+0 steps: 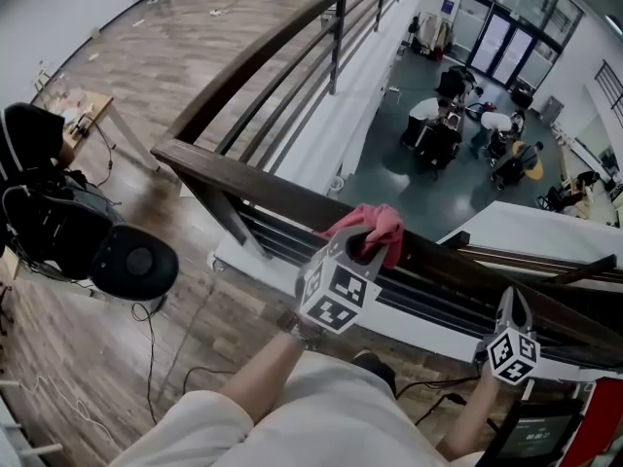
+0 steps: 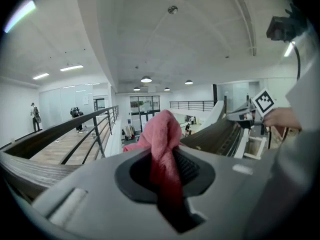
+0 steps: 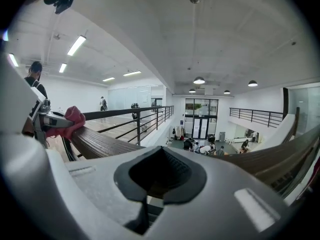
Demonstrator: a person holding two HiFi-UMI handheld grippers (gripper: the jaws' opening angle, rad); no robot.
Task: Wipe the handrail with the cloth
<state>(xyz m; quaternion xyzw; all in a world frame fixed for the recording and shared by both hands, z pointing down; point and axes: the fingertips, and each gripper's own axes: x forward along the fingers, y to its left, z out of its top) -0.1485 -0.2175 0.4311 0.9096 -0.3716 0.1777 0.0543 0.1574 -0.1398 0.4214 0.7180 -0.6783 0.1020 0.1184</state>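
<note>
My left hand-held gripper is clamped on the pink cloth, which bunches just past its jaws on top of the dark handrail; my right hand-held gripper, jaws together and empty, sits well to its right by the same rail.

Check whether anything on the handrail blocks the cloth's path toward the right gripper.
Nothing visible does. The left gripper holds the pink cloth on the handrail, and the rail top runs bare from there to the right gripper.
</note>
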